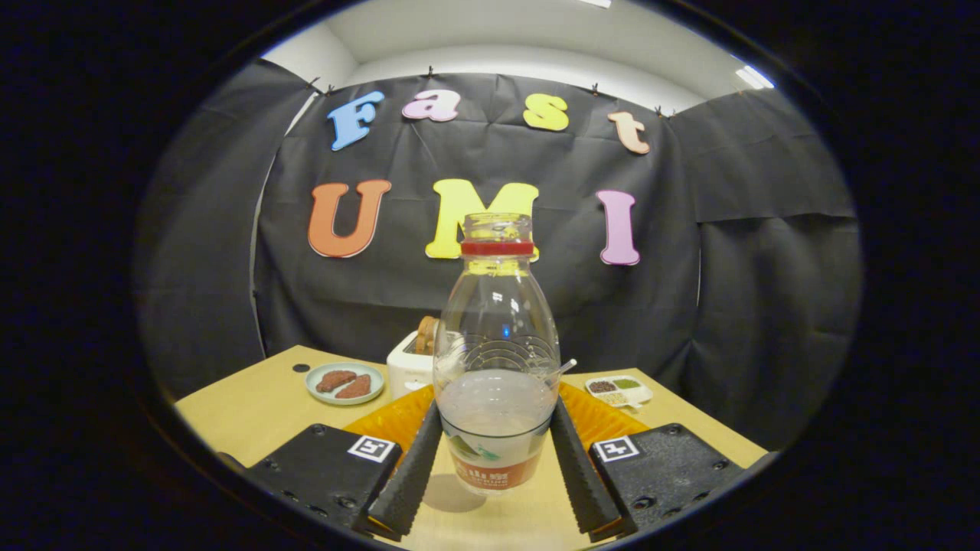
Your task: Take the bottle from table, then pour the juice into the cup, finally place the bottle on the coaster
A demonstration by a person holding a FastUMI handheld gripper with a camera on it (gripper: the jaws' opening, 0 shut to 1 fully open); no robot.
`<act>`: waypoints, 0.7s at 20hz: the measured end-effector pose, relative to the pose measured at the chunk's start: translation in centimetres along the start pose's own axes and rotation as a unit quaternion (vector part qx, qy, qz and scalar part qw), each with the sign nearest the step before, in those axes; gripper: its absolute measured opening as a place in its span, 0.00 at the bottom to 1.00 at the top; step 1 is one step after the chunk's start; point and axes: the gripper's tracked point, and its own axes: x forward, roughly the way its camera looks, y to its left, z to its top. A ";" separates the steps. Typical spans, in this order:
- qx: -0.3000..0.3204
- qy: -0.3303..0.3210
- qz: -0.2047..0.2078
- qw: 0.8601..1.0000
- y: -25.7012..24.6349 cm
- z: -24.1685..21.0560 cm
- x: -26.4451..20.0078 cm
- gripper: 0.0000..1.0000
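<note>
Clear plastic is what you meet first: a see-through bottle (496, 360) stands upright on the desk (253, 405), right between the two fingers of the claw (496, 451). The claw is partly open, just wide enough for the bottle. Its fingers (409, 474) sit close against the bottle's lower sides, one on each side. They may be touching it, but the curved picture makes it hard to tell if they are pressing. The bottle has no cap on, and a red ring goes round its neck. There is pale, cloudy juice in the bottom part, and a label wraps the base. The rest of the bottle is empty and shiny.

The desk is light wood. Just behind the bottle and the fingers lies something orange with ridges (390, 419), flat on the desk and peeking out on both sides.

A bit further back, left of the bottle, is a small pale green plate (344, 383) with two brown pieces of food on it. Beside the plate, partly hidden by the bottle, stands a white toaster (407, 366) with toast poking out of the top. On the other side of the bottle sits a little white tray (619, 390) with small heaps of brown and green bits.

Behind it all hangs the black cloth wall (735, 268).
</note>
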 end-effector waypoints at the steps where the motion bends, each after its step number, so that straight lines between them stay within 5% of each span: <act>1: 0.005 0.006 0.003 1.000 0.3 -0.8 0.3 0.80; 14: -0.021 0.061 0.013 0.998 3.5 -11.0 4.7 0.80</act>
